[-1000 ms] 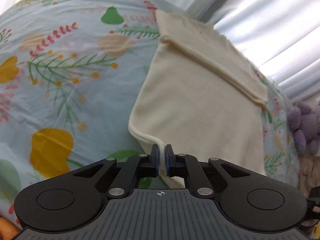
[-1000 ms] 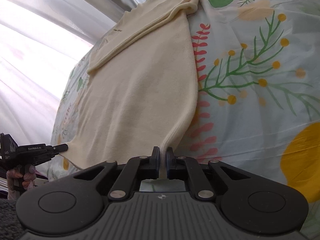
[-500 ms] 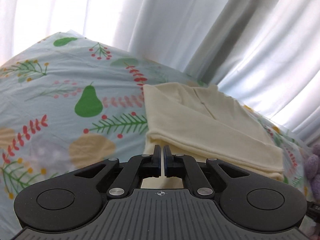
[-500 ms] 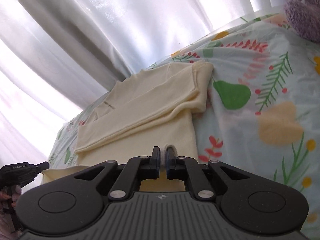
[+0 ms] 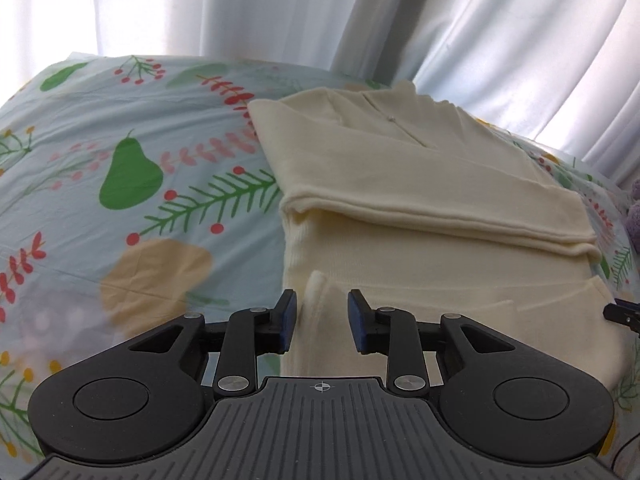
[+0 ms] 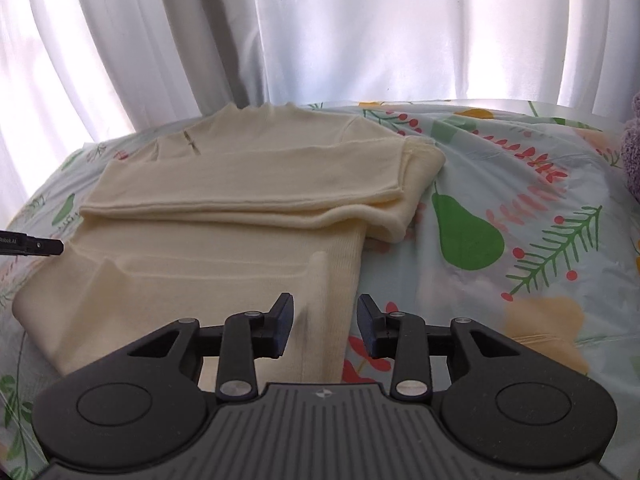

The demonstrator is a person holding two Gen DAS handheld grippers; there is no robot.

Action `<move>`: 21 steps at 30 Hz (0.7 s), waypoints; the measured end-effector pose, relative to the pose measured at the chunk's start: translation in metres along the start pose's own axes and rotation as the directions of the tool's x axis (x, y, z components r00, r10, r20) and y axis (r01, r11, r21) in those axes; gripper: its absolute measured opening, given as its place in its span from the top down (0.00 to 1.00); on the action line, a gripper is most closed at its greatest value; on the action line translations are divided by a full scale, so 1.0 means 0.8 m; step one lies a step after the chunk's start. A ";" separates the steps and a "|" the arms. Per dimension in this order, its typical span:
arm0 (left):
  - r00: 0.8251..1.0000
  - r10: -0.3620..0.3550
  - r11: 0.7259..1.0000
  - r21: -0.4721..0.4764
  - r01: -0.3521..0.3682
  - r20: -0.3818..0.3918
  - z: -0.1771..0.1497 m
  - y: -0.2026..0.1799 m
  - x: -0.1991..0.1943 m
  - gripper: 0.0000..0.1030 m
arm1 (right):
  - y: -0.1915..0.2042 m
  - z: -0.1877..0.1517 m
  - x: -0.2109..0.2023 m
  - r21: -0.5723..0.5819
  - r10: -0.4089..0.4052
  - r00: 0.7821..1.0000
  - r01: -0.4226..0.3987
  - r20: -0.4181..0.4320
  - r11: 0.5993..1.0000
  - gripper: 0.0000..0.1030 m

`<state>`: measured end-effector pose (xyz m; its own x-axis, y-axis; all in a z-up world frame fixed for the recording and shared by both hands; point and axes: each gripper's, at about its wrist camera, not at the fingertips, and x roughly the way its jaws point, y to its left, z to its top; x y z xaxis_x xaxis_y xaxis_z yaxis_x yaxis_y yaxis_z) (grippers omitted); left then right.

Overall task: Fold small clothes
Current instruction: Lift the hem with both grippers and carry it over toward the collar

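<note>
White pleated curtain (image 6: 320,32) fills the background of both views

Pale blue bedsheet printed with green pears, red berries and leaf sprigs (image 5: 132,168) covers the whole work surface

Cream knit long-sleeved top (image 5: 420,184) lies flat on the sheet, sleeves folded across the chest in a layered band, neck end toward the curtain. Lower hem brought up over the body; its edge lies across the garment just short of the sleeve band

My left gripper (image 5: 322,322): jaws opening, blue pads apart. A raised pinch of hem fabric stands between them, close to the left-hand pad, not clamped

My right gripper (image 6: 325,324): jaws opening likewise, pads apart over the top's right-hand edge; a ridge of cloth rises between them, unpressed

Purple plush toy (image 6: 632,152) at the sheet's edge, partly cut off
</note>
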<state>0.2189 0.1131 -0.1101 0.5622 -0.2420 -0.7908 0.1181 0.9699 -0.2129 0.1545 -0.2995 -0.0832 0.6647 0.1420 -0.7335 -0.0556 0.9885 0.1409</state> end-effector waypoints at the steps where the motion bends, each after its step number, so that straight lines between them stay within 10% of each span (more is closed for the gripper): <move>1: 1.000 -0.003 1.000 0.008 0.003 -0.008 -0.001 0.000 0.001 0.70 | 0.000 0.000 0.003 -0.001 -0.001 1.000 0.001 -0.005 1.000 0.67; 9: 0.998 -0.019 0.998 0.056 0.022 -0.053 -0.006 -0.004 0.001 0.80 | 0.012 0.002 0.009 -0.050 0.015 1.000 -0.016 -0.011 0.999 0.93; 21: 1.000 -0.012 0.998 0.062 0.014 -0.029 0.003 -0.012 -0.011 0.92 | 0.023 0.010 0.013 -0.088 -0.001 1.000 0.000 -0.003 0.996 0.95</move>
<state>0.2144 0.1064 -0.0999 0.5371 -0.2542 -0.8043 0.1760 0.9663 -0.1878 0.1663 -0.2803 -0.0826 0.6623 0.1414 -0.7357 -0.1209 0.9893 0.0813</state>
